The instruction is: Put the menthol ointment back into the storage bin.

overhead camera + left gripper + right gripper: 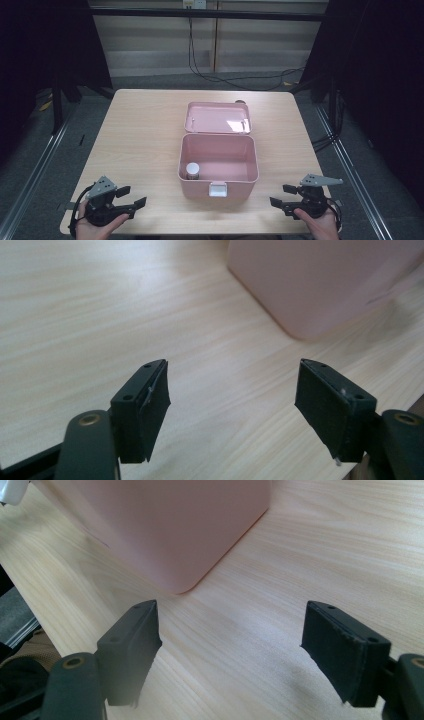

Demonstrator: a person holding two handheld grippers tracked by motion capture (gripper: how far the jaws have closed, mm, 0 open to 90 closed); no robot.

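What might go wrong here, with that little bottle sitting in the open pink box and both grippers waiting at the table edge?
1. The small bottle stands upright in the pink box's near left corner, tight against the walls; jaws reaching in may well knock it over.
2. The lid lies flung back behind; swinging it shut could push the light box across the table.
3. The left gripper and right gripper, both open, could bump the box's outer corners when approaching.

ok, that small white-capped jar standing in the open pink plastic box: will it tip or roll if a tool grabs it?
The small white-capped jar stands upright in a corner of the open pink plastic box, so a sideways nudge probably just presses it against the walls. Its round shape suggests it would roll if knocked flat. It looks small, probably light.
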